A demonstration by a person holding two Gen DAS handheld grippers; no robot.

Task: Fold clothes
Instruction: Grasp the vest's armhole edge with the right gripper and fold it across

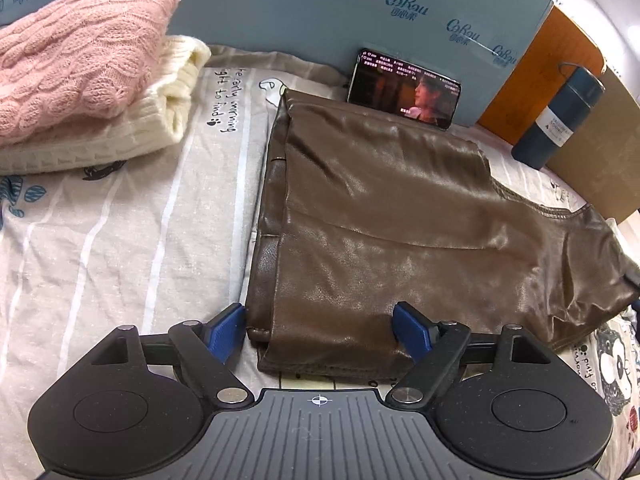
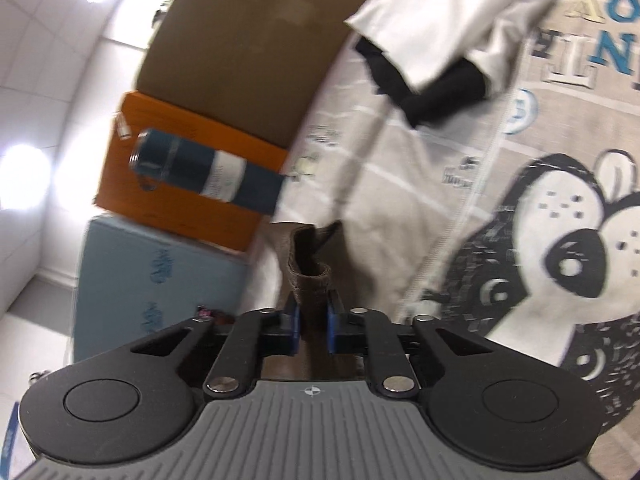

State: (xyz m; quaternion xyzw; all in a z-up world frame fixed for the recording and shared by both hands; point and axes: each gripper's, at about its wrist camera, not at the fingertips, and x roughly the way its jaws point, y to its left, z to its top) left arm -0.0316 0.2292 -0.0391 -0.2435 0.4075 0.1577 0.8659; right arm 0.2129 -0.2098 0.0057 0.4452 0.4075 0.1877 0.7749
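- Left gripper: jaws wide, empty, straddling the near hem corner of the brown leather garment; the right pad rests on the leather, the left pad sits just beside its folded edge.
- Right gripper: jaws narrow, clamped on a bunched brown edge of the same garment.
- Garment lies partly folded on the printed bed sheet, one long side doubled over.
- Handling, judged: supple but weighty faux leather, glossy and likely slippery; creases hold poorly. Best hold is at stitched hems or corners, not mid-panel.
- Left, well apart: pink sweater stacked on cream sweater.
- Beyond: phone touching the garment's far edge, propped against the blue box; dark flask near the right. Both could be knocked during a fold.
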